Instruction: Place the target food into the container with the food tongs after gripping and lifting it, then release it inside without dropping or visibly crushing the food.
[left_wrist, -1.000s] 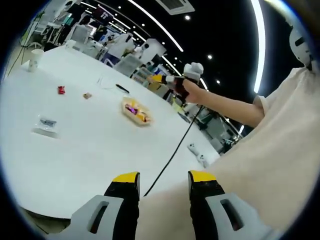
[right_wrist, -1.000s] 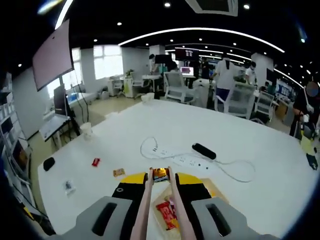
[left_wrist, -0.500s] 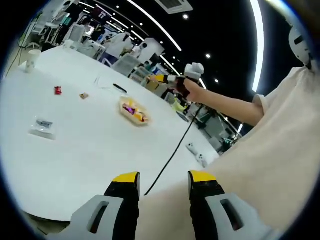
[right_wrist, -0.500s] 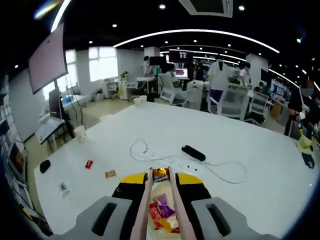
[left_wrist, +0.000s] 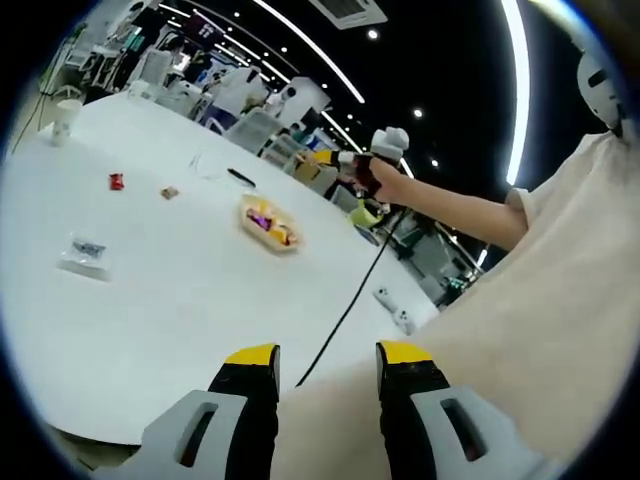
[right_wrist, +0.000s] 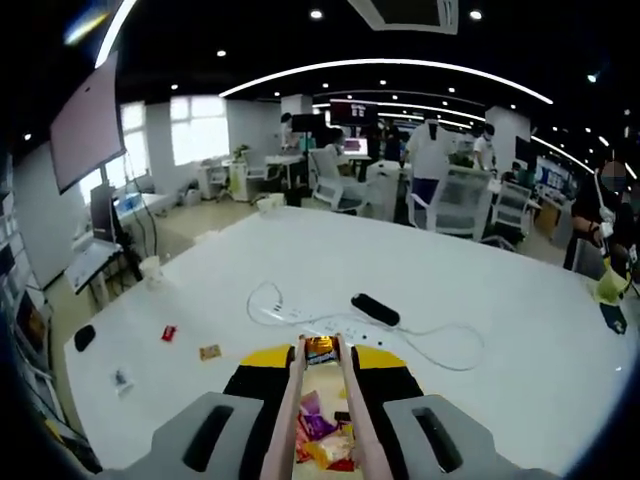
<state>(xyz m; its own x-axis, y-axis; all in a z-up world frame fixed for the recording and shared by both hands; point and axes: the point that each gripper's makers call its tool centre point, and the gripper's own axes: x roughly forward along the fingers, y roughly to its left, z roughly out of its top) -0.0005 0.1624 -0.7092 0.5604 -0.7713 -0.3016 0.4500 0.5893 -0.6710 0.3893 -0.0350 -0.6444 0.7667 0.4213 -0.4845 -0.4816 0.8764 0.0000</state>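
Right arm (left_wrist: 450, 208) extended above table (left_wrist: 180, 300), right gripper (right_wrist: 320, 352) high over basket (left_wrist: 270, 222) of snacks. Cup (left_wrist: 66, 108), wrappers, power strip (right_wrist: 330, 322) scattered around. Right gripper closed on tongs (right_wrist: 318, 410); tongs pinching snack (right_wrist: 320, 349). Left gripper (left_wrist: 326, 356) parted, holding nothing.

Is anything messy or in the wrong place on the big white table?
A few wrapped snacks lie loose on the table, away from the container: a red one, a brownish one and a clear packet. A white power strip cable loops untidily. Nothing looks spilled or broken.
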